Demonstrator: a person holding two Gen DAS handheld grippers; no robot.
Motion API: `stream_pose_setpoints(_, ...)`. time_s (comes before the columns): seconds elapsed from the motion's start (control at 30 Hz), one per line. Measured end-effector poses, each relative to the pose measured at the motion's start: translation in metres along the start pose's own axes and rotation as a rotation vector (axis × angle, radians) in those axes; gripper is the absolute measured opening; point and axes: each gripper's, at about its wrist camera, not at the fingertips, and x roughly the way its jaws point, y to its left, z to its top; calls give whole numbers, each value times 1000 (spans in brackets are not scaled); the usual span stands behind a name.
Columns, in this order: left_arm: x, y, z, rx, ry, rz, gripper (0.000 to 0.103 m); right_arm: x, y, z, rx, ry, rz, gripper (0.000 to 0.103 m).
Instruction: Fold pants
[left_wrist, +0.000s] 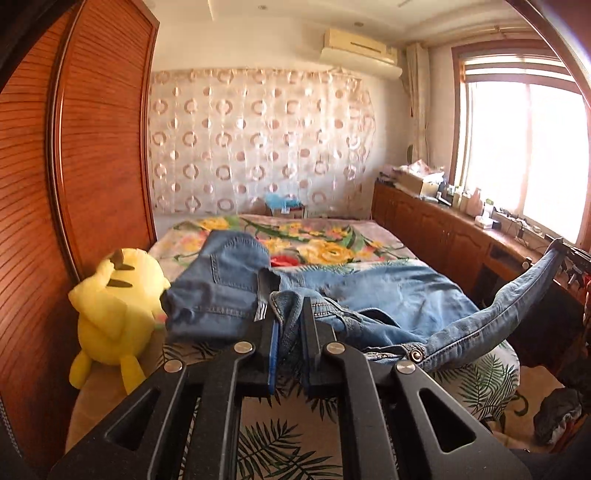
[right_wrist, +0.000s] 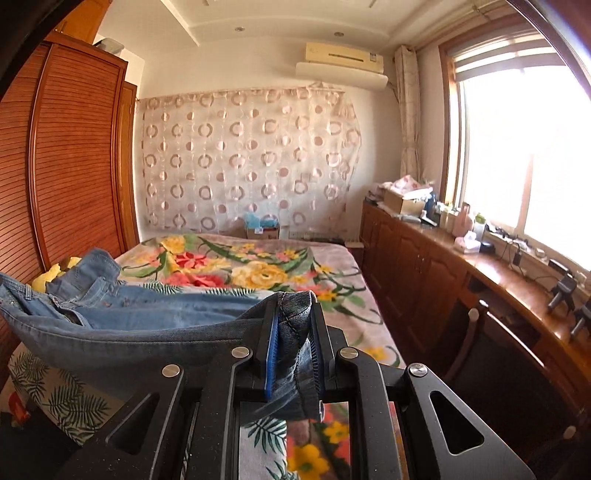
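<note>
- My left gripper (left_wrist: 288, 325) has its jaws pinched tight on the jeans' (left_wrist: 369, 295) waistband; the right gripper (right_wrist: 293, 325) grips a bunched denim corner.
- The jeans sag between my two jaw pairs, the rest trailing ahead on the bed (left_wrist: 332, 240).
- Risk, as I judge it: a thin left pinch could slip under the denim's weight.
- The trailing legs may drag and snag the plush (left_wrist: 114, 306).
- Both grippers point slightly downward, raised over the bed's near edge.

Jeans (left_wrist: 388, 295) spread across a bed (left_wrist: 332, 240), a plush toy (left_wrist: 114, 302) at their left, cabinets (left_wrist: 443, 229) along the right under a window (left_wrist: 524, 155)
</note>
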Motion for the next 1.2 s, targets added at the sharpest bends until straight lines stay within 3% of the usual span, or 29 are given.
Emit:
stream_pose_setpoints(0.23, -6, 9, 11, 3, -26, 12, 10, 2, -1, -15, -32, -55, 14, 15)
stream_pose_setpoints(0.57, 47, 5, -6, 27, 81, -2, 10, 41, -7, -34, -31, 11, -6, 15)
stream_pose_setpoints(1.0, 85, -4, 2, 53, 88, -12, 10, 63, 7, 4, -87, 43, -57, 16)
stream_pose_setpoints(1.2, 120, -5, 12, 76, 91, -5, 10, 98, 18, 6, -144, 48, -79, 16)
